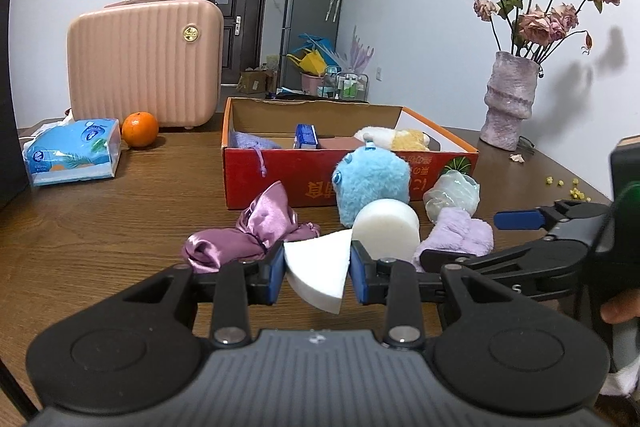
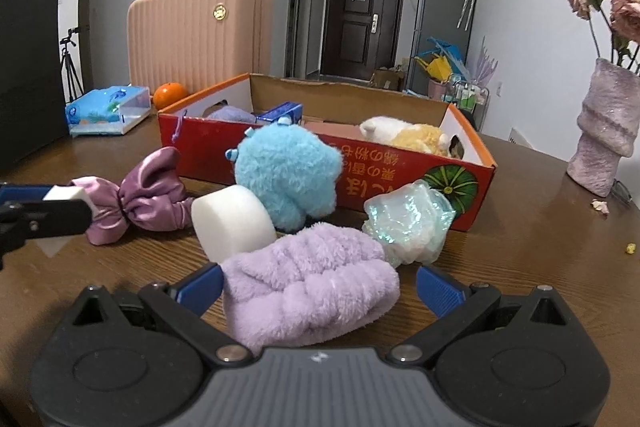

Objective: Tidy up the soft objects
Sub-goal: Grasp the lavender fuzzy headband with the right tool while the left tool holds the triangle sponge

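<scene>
My left gripper [image 1: 318, 269] is shut on a white wedge-shaped sponge [image 1: 316, 275], held just above the table. Behind it lie a purple satin pouch [image 1: 256, 227], a round white sponge [image 1: 386, 227] and a blue plush toy [image 1: 372, 183]. My right gripper [image 2: 320, 289] stands open around a lilac fluffy cloth [image 2: 308, 287]; its left pad touches the cloth, while a small gap shows at the right pad. A pale iridescent bundle [image 2: 408, 223] lies beyond. The red cardboard box [image 2: 192, 147] holds a white-and-yellow plush [image 2: 404, 135], a lilac item and a blue pack.
On the wooden table's left stand a pink suitcase [image 1: 144, 63], an orange [image 1: 140, 129] and a blue tissue pack [image 1: 72, 157]. At the right is a lilac vase of dried roses [image 1: 510, 103], with fallen petals near it. A black panel [image 2: 30, 67] stands at the far left.
</scene>
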